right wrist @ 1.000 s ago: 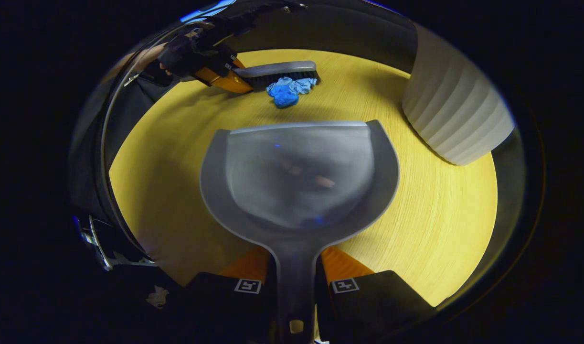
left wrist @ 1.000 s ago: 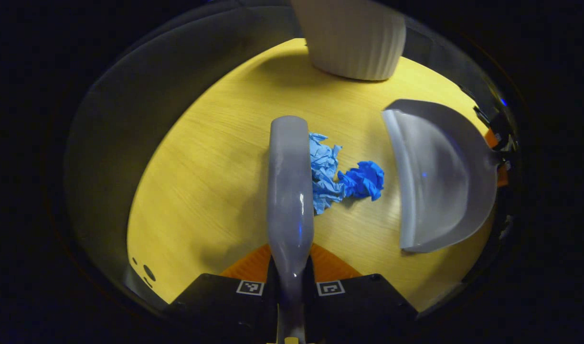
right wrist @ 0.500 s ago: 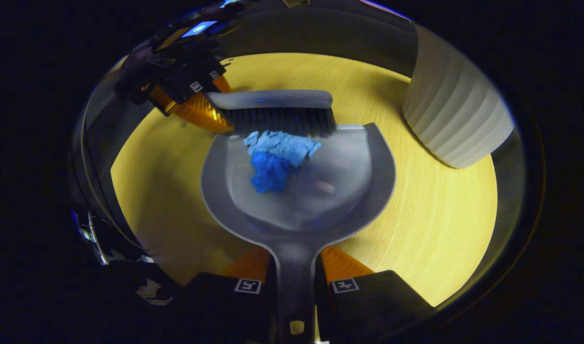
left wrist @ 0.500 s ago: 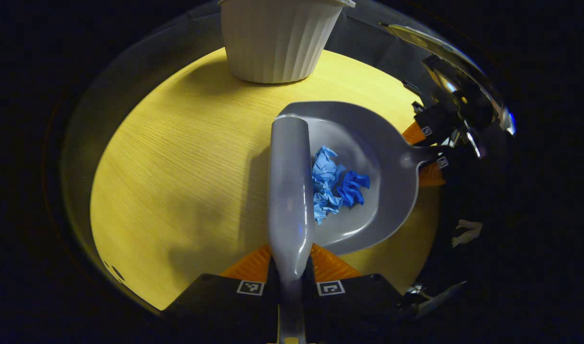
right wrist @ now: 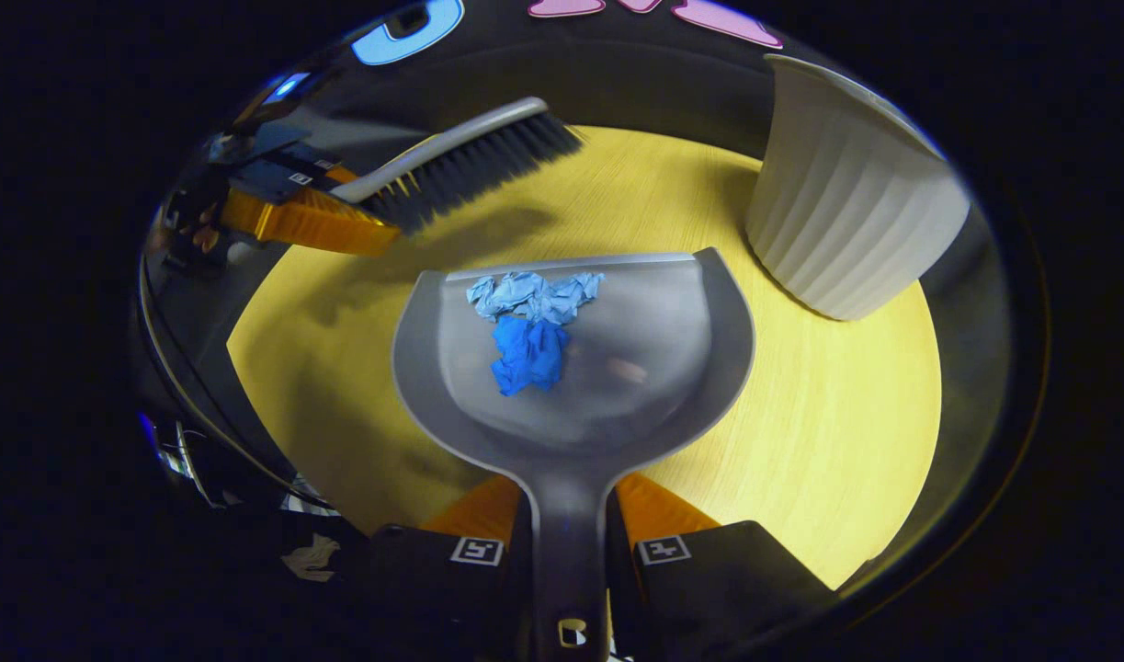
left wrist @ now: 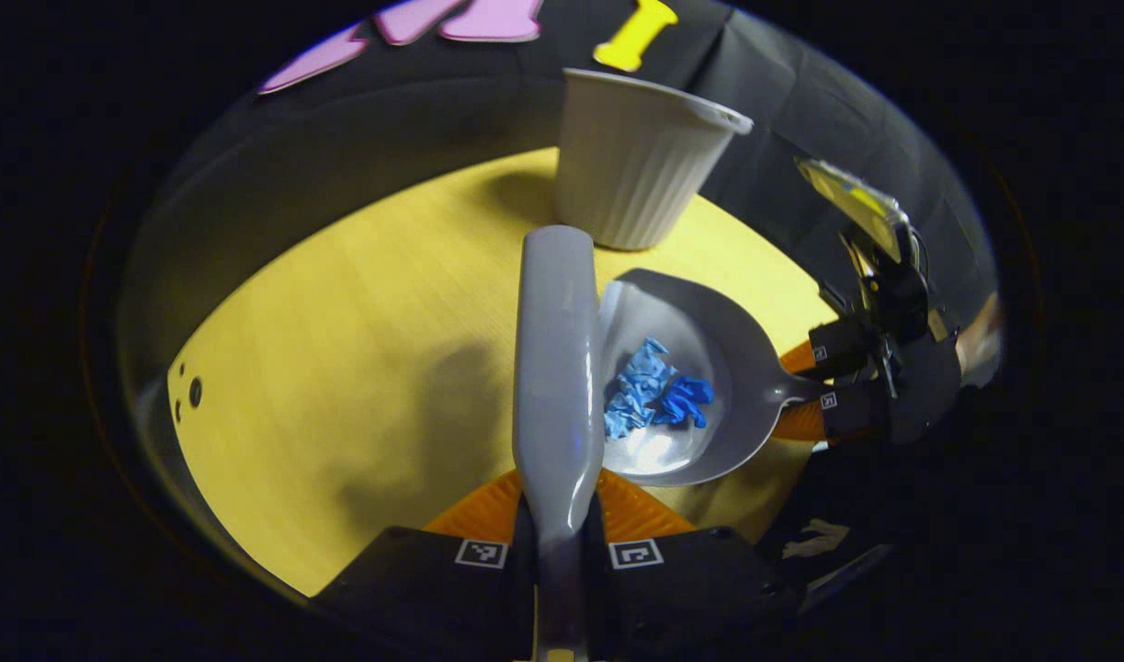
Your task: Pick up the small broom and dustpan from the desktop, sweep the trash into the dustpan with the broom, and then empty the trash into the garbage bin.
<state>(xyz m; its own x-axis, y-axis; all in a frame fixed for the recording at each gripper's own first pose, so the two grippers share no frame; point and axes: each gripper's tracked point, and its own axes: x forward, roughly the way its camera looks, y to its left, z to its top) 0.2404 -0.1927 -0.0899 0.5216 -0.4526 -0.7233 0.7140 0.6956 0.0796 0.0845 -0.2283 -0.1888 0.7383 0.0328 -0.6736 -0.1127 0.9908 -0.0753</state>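
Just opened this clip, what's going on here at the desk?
A person works two handheld grippers over a yellow wooden desktop. The right gripper is clamped on the grey dustpan by its handle; two crumpled blue paper scraps lie in the pan. The left gripper holds the small broom, raised off the desk beyond the pan's front edge. The white ribbed garbage bin stands close by, and the scraps are not yet emptied into it.

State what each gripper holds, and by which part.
Left gripper holds the broom by its handle; right gripper holds the dustpan by its handle.
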